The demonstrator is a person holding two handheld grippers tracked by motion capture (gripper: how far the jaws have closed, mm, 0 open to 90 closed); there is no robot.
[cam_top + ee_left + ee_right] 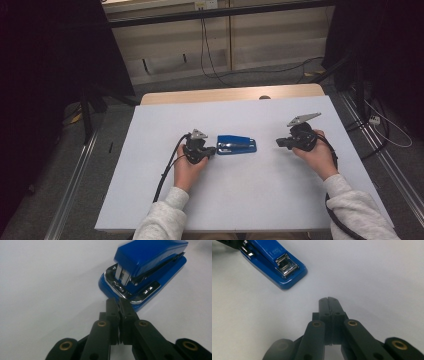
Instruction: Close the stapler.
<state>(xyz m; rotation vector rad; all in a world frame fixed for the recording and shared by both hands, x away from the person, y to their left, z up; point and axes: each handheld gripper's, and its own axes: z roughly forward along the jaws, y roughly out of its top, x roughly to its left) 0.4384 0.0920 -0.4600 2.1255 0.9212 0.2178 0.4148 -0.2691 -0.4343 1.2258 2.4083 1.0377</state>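
A blue stapler (237, 144) with chrome metal parts lies flat near the middle of the white table (240, 200). My left gripper (212, 149) is shut with nothing in it, its tips right at the stapler's left end. In the left gripper view the stapler (147, 267) sits just beyond the closed tips (119, 303), touching or nearly so. My right gripper (279, 143) is shut and empty, a short way to the right of the stapler. The right gripper view shows the stapler (273, 263) at upper left, well apart from the closed tips (328, 300).
The white table top ends on a wooden edge (230, 93) at the back. Black cables (167, 167) trail from each gripper toward the person. Dark stands and floor rails flank the table.
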